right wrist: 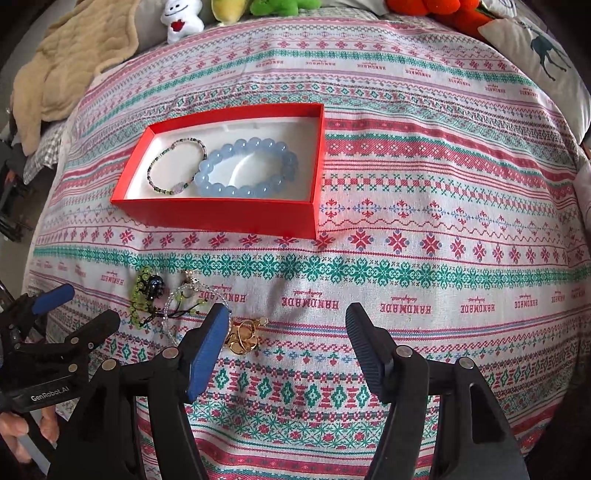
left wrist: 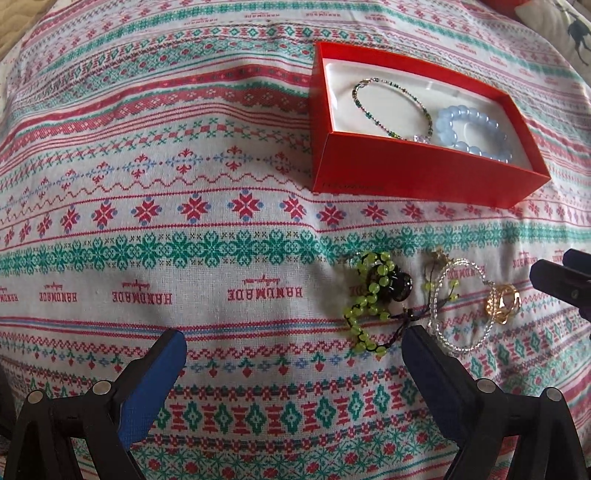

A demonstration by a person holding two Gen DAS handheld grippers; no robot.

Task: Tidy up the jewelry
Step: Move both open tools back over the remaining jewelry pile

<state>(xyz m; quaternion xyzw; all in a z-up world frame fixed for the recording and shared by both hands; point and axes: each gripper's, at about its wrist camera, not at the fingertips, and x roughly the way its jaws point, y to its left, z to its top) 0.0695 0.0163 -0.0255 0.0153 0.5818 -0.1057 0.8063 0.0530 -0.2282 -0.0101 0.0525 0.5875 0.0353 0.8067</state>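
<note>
A red box [left wrist: 417, 177] [right wrist: 218, 216] with a white lining stands on the patterned cloth. In it lie a thin multicolour bead bracelet [left wrist: 388, 107] [right wrist: 162, 162] and a pale blue bead bracelet [left wrist: 476, 129] [right wrist: 247, 168]. In front of the box a green bead bracelet with a black bead [left wrist: 369, 295] [right wrist: 146, 291], a clear bead bracelet [left wrist: 443, 317] [right wrist: 170, 302] and a gold piece [left wrist: 504, 299] [right wrist: 243, 338] lie tangled together on the cloth. My left gripper [left wrist: 291, 350] [right wrist: 92, 302] is open over bare cloth, its right finger beside the green beads. My right gripper [right wrist: 286, 317] is open, with the gold piece just inside its left finger.
The cloth [right wrist: 424, 221] covers a soft, domed surface. Plush toys [right wrist: 183, 18], a beige blanket [right wrist: 70, 62] and a deer-print pillow [right wrist: 543, 62] lie along the far edge. A person's hand [right wrist: 14, 432] holds the left gripper's handle.
</note>
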